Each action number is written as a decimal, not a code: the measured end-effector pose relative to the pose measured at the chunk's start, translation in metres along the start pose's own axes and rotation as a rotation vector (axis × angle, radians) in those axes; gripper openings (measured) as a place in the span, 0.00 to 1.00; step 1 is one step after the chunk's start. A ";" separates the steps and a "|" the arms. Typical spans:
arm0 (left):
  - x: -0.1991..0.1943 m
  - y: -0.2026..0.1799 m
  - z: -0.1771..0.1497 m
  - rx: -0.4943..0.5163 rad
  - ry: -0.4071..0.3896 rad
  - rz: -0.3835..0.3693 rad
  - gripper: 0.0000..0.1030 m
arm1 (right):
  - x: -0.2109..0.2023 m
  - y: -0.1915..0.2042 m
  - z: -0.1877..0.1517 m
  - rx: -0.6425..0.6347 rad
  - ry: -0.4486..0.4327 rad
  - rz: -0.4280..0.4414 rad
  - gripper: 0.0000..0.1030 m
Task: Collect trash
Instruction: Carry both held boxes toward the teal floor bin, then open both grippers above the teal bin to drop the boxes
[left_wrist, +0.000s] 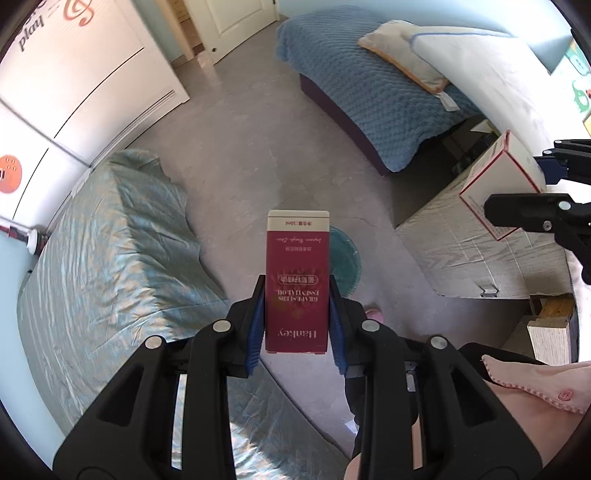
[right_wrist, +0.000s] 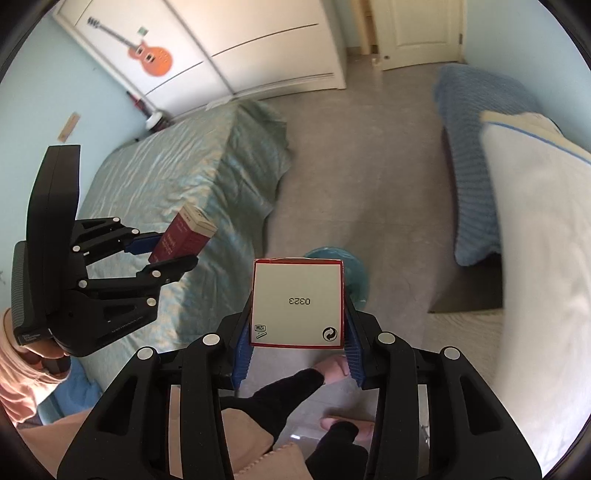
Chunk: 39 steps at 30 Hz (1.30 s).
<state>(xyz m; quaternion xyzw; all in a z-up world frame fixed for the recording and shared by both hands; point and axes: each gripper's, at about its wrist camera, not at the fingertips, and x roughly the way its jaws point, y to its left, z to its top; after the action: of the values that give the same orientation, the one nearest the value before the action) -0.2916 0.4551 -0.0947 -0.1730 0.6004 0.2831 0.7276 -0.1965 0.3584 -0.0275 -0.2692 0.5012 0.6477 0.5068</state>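
Grey floor (left_wrist: 258, 155) runs between a green bed (left_wrist: 110, 240) on one side and a blue bed (left_wrist: 354, 92) on the other. A white wardrobe (right_wrist: 266, 48) with a guitar sticker (right_wrist: 151, 59) stands against the far wall, next to a white door (right_wrist: 417, 33).

Left gripper (left_wrist: 297, 314): fingers clenched on a red box (left_wrist: 297, 280). The box stands upright between the blue pads (left_wrist: 258, 325), with its print upside down to the camera. The box is held in the air above the floor, beside the green bed.

Right gripper (right_wrist: 297, 343): fingers clenched on a white box (right_wrist: 297, 302) with red edges. Its white face, marked 0323, is turned toward the camera. This box is also held in the air.

A teal bin (right_wrist: 356, 269) sits on the floor below and just beyond both boxes, partly hidden by them. The person's feet (right_wrist: 332, 369) show beneath the right gripper.
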 end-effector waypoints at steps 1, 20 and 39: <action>0.000 0.004 -0.001 -0.005 0.001 -0.001 0.27 | 0.004 0.001 0.004 -0.004 0.006 0.007 0.41; 0.007 0.023 0.008 -0.038 -0.010 0.015 0.88 | -0.009 -0.018 0.014 0.049 -0.019 -0.009 0.74; -0.002 0.001 0.012 -0.012 -0.024 0.001 0.88 | -0.034 -0.030 -0.015 0.108 -0.061 -0.018 0.75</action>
<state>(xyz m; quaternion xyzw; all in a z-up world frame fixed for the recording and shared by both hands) -0.2835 0.4626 -0.0904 -0.1739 0.5899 0.2890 0.7336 -0.1592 0.3311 -0.0153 -0.2260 0.5175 0.6230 0.5413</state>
